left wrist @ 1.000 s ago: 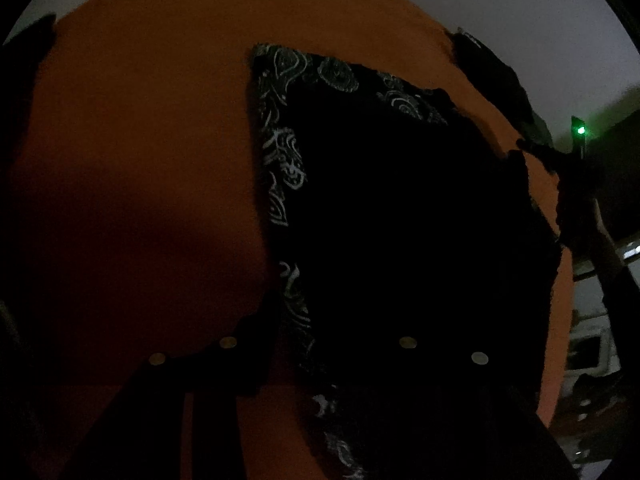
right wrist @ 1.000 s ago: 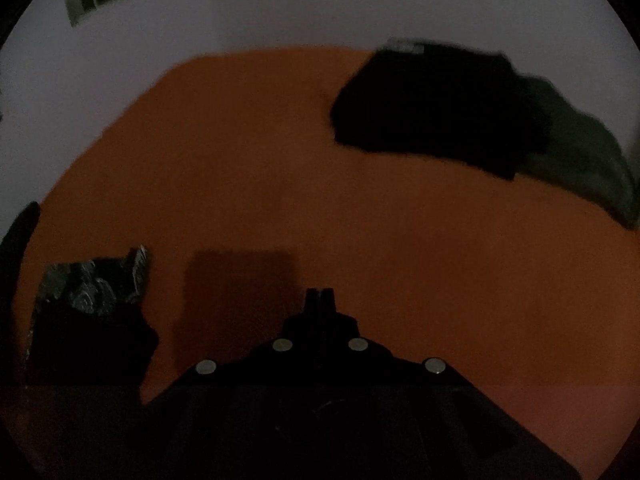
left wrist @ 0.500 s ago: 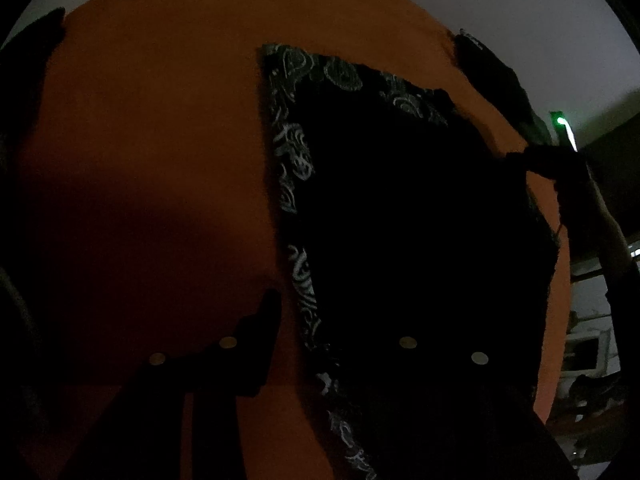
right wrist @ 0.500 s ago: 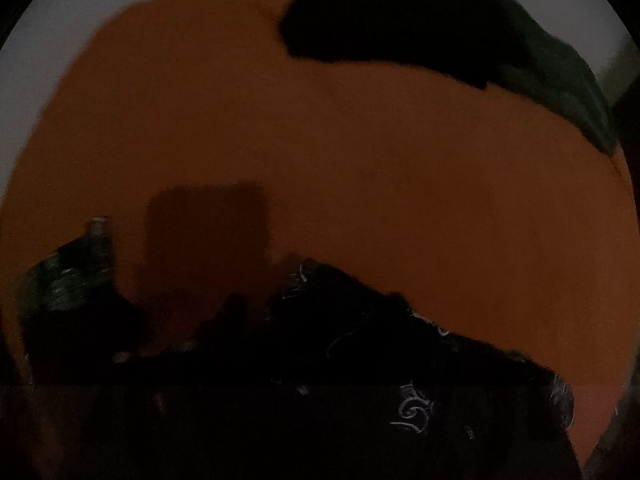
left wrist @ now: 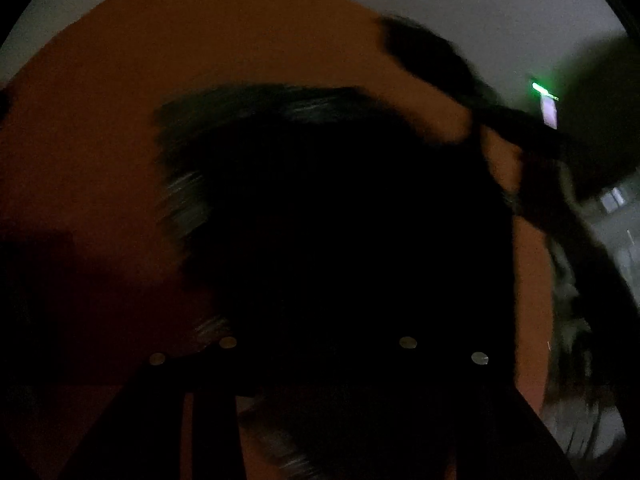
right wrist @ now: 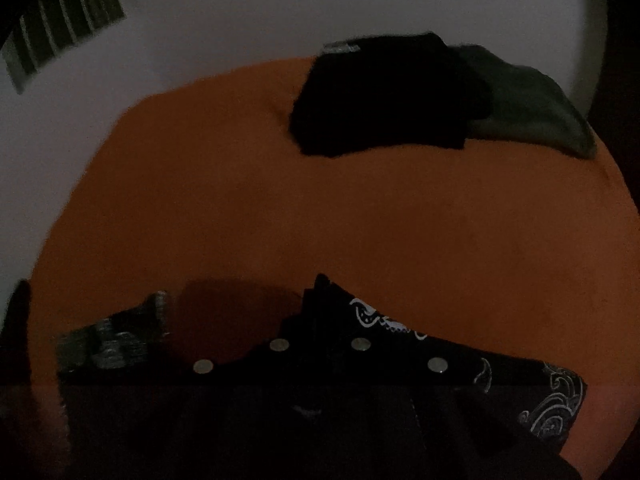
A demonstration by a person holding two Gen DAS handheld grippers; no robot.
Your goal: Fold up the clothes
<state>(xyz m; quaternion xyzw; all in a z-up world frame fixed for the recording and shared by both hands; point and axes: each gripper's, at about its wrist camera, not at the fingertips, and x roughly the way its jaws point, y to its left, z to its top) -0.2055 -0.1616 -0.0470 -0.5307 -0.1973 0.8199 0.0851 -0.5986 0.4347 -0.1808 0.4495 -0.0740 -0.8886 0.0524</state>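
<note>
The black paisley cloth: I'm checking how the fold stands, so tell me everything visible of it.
The black paisley cloth is thin dark fabric with white swirls along its edges. It lies low on the orange table, one corner raised at the right gripper, which is shut on it. The left wrist view shows it only blurred.

Garment (right wrist: 460,360) on bedsheet (right wrist: 280,208) (pile (right wrist: 384,96) behind)

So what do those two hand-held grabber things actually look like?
Both are black and hard to make out in the dim light. The right gripper narrows to a dark tip above a broad body with four round silver studs. The left gripper shows four similar studs. The other unit carries a small green light.
</note>
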